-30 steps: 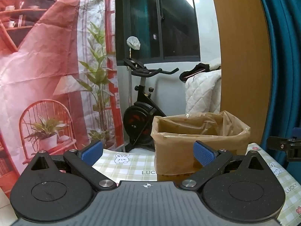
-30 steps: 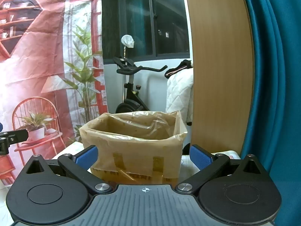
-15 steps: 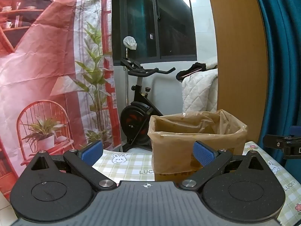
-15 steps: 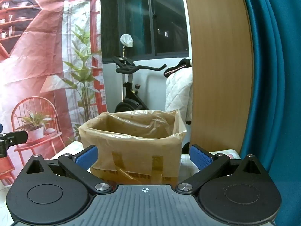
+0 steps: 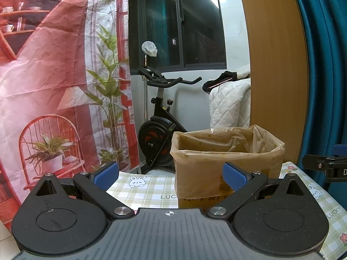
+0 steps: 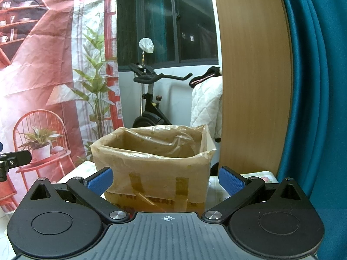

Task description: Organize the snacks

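A cardboard box lined with a brown plastic bag (image 5: 225,162) (image 6: 154,162) stands on a table with a green checked cloth (image 5: 147,190). Its inside is hidden from both views, and no snacks show. My left gripper (image 5: 170,175) is open and holds nothing, level with the box and to its left. My right gripper (image 6: 166,181) is open too, directly in front of the box, nothing between its blue pads. A part of the right gripper (image 5: 325,166) shows at the right edge of the left wrist view.
An exercise bike (image 5: 160,125) stands behind the table by a dark window. A red printed backdrop (image 5: 54,86) hangs at the left. A wooden panel (image 6: 251,75) and teal curtain (image 6: 314,86) rise at the right, with a white quilt (image 5: 229,106) draped behind the box.
Both grippers have drifted slightly; the box sits a little lower and further left in the left wrist view. Both stay open.
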